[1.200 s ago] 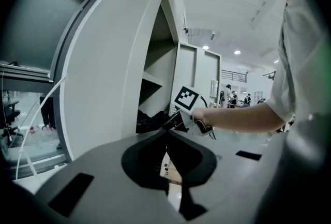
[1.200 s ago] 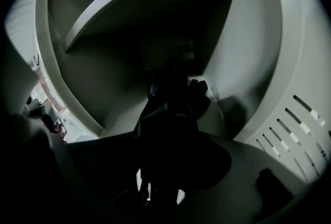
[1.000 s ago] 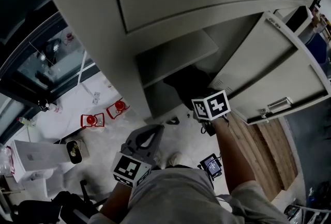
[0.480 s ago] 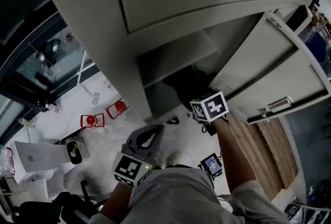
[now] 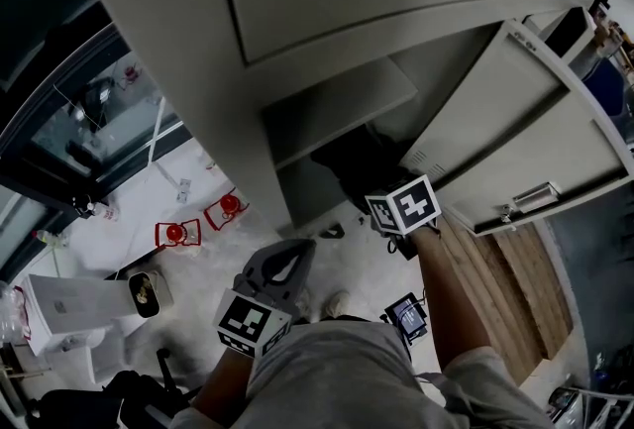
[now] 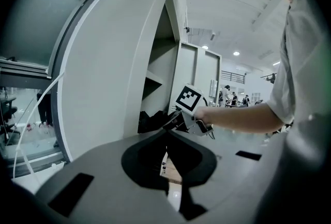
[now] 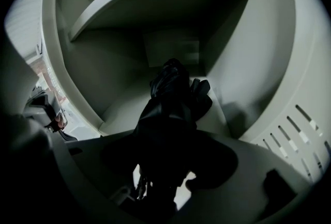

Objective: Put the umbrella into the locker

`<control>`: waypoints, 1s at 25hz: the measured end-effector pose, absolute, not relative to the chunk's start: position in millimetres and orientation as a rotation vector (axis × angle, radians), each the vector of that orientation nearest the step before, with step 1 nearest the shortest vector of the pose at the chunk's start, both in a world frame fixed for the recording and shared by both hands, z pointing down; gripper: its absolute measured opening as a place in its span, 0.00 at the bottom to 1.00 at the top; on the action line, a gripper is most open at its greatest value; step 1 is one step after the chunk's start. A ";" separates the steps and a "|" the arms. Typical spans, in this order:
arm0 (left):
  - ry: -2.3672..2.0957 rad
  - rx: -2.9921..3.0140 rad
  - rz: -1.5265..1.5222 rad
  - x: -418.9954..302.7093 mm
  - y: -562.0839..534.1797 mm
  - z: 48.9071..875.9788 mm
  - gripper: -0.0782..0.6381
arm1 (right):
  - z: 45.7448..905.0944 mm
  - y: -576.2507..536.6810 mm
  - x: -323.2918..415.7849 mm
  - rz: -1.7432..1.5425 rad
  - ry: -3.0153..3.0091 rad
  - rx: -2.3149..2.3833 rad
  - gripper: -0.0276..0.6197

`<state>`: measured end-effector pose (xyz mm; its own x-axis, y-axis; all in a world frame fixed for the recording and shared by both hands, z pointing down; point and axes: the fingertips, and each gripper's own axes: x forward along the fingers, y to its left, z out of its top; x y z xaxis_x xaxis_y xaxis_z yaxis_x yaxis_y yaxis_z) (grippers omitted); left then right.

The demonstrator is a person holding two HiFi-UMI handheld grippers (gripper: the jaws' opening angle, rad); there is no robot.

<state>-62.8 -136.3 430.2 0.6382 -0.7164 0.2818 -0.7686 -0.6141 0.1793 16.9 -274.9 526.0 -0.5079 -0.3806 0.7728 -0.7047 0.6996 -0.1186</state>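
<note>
The black folded umbrella (image 5: 349, 162) lies in the lower compartment of the grey locker (image 5: 327, 105), under its shelf. In the right gripper view the umbrella (image 7: 170, 96) runs from the compartment floor back between my jaws. My right gripper (image 5: 381, 211) reaches into the locker mouth and its jaws are opening around the umbrella's near end, which is too dark to show any contact. My left gripper (image 5: 289, 257) hangs lower left, away from the locker, shut and holding nothing. From the left gripper view I see the right gripper (image 6: 177, 120) at the locker opening.
The locker door (image 5: 530, 135) stands swung open to the right. Two red objects (image 5: 176, 231) sit on the pale floor to the left, beside a white box (image 5: 61, 301). A small black device (image 5: 404, 315) lies on the floor by wooden boards (image 5: 515, 283).
</note>
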 end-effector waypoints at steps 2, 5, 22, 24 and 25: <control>-1.191 2.582 0.260 -62.6 -136.2 428.6 0.13 | 522.7 -273.8 17.9 0.554 -2.160 0.829 0.44; -1.176 2.586 0.244 -61.3 -137.2 426.7 0.13 | 516.6 -271.9 19.2 0.558 -2.178 0.830 0.44; -1.089 2.635 0.268 -40.3 -134.2 424.4 0.13 | 497.9 -238.9 48.6 0.600 -2.228 0.881 0.44; -1.080 2.640 0.269 -38.2 -133.3 424.3 0.13 | 498.7 -231.2 54.4 0.604 -2.223 0.893 0.44; -1.076 2.643 0.270 -37.2 -132.8 424.2 0.13 | 499.6 -227.2 57.5 0.605 -2.219 0.899 0.44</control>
<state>-37.2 -132.8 424.2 0.7061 -0.6534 0.2728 -0.7048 -0.6858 0.1814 57.5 -227.2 499.6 -0.5465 -0.4304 0.7183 -0.7353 0.6572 -0.1656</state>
